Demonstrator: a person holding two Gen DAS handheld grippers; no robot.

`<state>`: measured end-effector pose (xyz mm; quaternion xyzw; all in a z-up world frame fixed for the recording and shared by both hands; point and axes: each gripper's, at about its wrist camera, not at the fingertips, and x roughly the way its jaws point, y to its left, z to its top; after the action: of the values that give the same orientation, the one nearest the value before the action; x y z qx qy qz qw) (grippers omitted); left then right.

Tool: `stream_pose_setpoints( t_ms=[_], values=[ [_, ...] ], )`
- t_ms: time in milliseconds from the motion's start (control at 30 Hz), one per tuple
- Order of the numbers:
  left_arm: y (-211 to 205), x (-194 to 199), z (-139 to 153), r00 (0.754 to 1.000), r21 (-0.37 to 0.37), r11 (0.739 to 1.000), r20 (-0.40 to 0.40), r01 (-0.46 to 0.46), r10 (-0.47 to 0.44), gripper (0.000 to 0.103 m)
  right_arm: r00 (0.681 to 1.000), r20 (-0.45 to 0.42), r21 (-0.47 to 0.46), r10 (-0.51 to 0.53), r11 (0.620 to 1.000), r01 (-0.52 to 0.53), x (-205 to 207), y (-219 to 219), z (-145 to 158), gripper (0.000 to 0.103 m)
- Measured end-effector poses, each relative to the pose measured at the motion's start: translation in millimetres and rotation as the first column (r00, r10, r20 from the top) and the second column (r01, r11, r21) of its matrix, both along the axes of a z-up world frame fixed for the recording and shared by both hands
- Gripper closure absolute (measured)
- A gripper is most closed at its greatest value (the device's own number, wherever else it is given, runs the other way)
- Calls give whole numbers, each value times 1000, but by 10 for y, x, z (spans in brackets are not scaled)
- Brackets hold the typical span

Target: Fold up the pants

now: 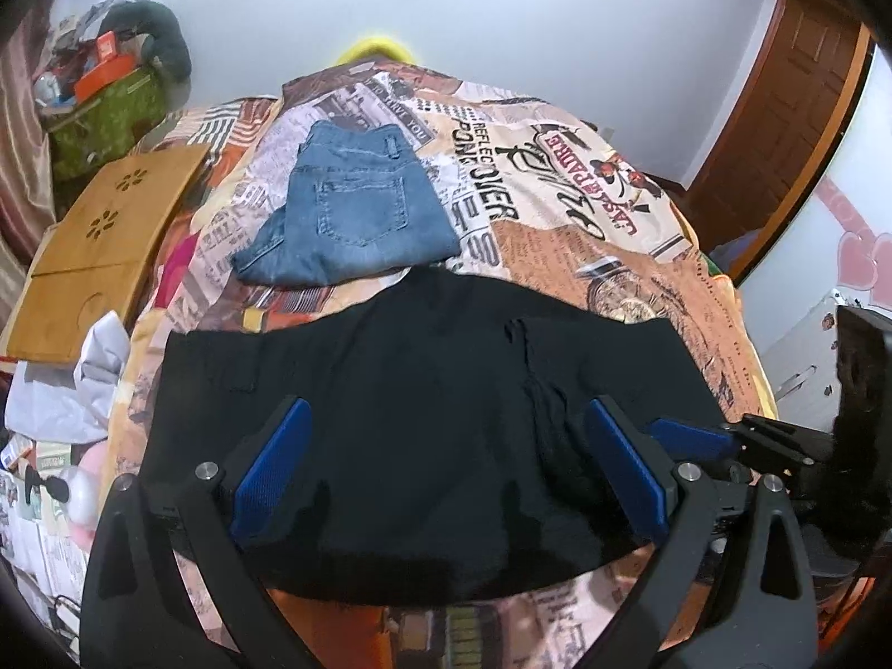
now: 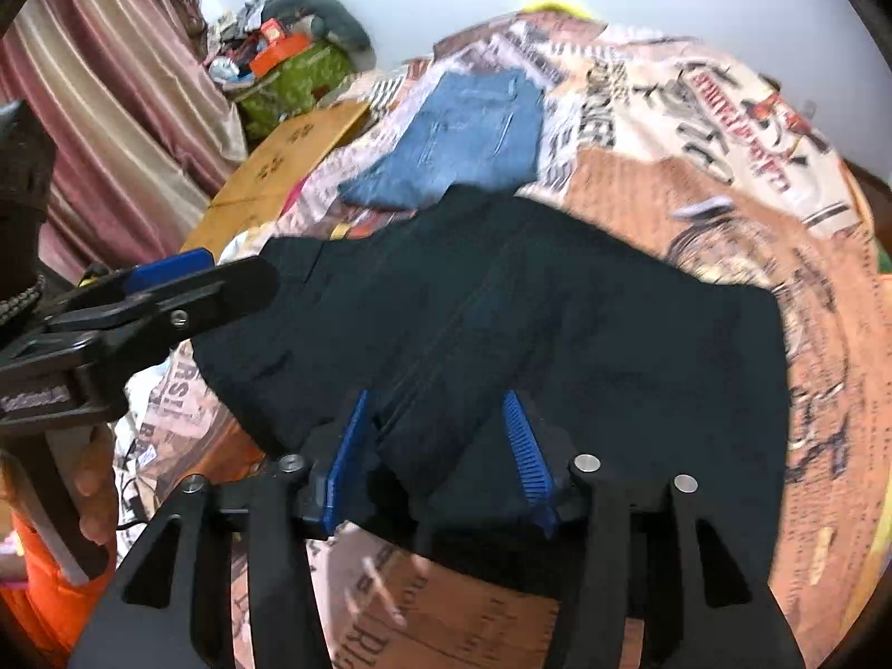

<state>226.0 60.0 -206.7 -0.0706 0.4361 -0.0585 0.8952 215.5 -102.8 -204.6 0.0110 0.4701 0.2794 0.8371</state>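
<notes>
Black pants (image 1: 390, 418) lie folded on the printed bedspread (image 1: 585, 212), near its front edge; they also show in the right wrist view (image 2: 557, 323). My left gripper (image 1: 446, 435) is open just above the pants, its blue pads apart over the cloth. My right gripper (image 2: 435, 423) is open over the pants' near edge, with a fold of the cloth between its pads. The right gripper shows at the right edge of the left wrist view (image 1: 691, 437). The left gripper shows at the left of the right wrist view (image 2: 167, 273).
Folded blue jeans (image 1: 351, 200) lie on the bed behind the black pants. A wooden lap tray (image 1: 106, 240) sits on the bed's left side. A cluttered green box (image 1: 100, 117) stands at the far left. A wooden door (image 1: 780, 122) is at the right.
</notes>
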Motion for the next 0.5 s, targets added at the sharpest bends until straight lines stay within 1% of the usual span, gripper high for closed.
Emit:
stream_pose_setpoints(
  t_ms=[167, 267, 400, 467, 500],
  values=[
    [-209, 161, 69, 999, 31, 999, 11, 36, -36, 4, 995, 44, 24, -91, 996, 90, 77, -370, 175, 56],
    [-376, 295, 69, 997, 33, 997, 8, 70, -70, 4, 986, 82, 23, -144, 989, 143, 165, -637, 263, 56],
    [-639, 505, -61, 991, 33, 991, -38, 126, -125, 4, 977, 89, 5, -192, 981, 192, 321, -938, 240, 56],
    [-783, 606, -162, 986, 32, 987, -63, 158, -156, 4, 976, 93, -6, -196, 980, 197, 386, -1031, 187, 56],
    [-853, 651, -213, 983, 37, 984, -73, 172, -169, 12, 977, 94, -5, -189, 982, 191, 417, -1069, 152, 56]
  ],
)
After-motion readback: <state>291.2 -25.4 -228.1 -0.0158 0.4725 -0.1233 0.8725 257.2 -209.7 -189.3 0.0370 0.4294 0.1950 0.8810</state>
